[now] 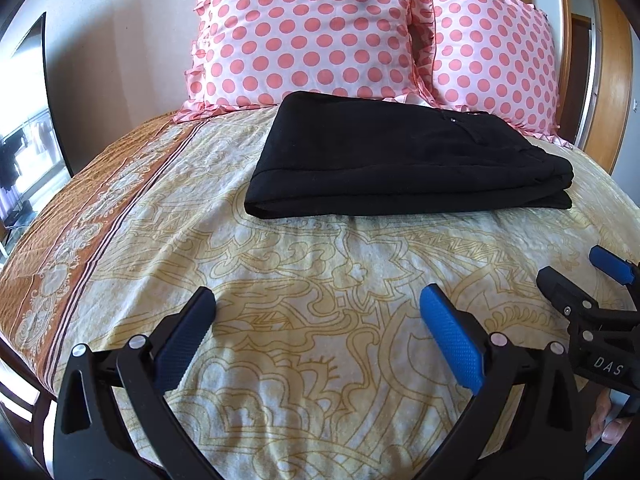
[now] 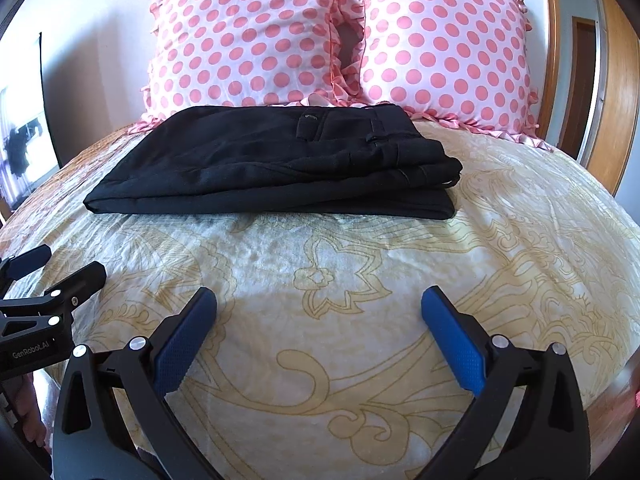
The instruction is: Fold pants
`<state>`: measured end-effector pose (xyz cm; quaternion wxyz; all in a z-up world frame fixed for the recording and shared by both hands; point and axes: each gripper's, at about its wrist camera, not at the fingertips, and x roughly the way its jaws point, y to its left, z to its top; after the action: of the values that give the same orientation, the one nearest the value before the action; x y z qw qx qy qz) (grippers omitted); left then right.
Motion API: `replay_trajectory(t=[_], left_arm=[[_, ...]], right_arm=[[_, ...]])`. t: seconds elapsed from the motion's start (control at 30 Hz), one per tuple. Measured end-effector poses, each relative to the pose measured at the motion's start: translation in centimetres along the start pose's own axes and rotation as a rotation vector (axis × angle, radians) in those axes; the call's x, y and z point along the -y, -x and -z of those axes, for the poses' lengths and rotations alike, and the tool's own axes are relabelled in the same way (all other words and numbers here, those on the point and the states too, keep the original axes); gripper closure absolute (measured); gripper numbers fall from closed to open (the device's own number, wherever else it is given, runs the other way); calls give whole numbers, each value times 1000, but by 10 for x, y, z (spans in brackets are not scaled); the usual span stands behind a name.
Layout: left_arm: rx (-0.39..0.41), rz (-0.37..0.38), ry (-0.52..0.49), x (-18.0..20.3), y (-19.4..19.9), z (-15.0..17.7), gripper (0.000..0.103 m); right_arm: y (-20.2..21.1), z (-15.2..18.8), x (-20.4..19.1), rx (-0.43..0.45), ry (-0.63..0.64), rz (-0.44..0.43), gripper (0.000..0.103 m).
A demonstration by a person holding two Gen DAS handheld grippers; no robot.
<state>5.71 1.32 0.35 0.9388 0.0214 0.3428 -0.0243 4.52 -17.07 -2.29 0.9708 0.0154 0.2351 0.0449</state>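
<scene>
Pants [image 2: 272, 168] — black, folded into a compact stack, lying on the patterned bedspread [image 2: 360, 280] just before two polka-dot pillows [image 2: 248, 40]. Left gripper [image 1: 316, 320] and right gripper [image 2: 318, 320]: jaws spread, holding nothing, hovering over bare cover well short of the stack. Task judged essentially complete — any remaining step is squaring the uneven right-hand layers by light edge nudges, without lifting the stack.

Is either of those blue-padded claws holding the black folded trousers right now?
No, the black folded trousers lie alone on the patterned bedspread, while the left gripper and right gripper hover open, short of them.
</scene>
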Motion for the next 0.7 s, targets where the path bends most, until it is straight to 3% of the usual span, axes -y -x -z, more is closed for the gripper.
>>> replay_trajectory(t=[0.7], left_arm=[[2,-4,6,0,-1,-1,2]], right_arm=[[0,0,-1,-1,-1,2,1]])
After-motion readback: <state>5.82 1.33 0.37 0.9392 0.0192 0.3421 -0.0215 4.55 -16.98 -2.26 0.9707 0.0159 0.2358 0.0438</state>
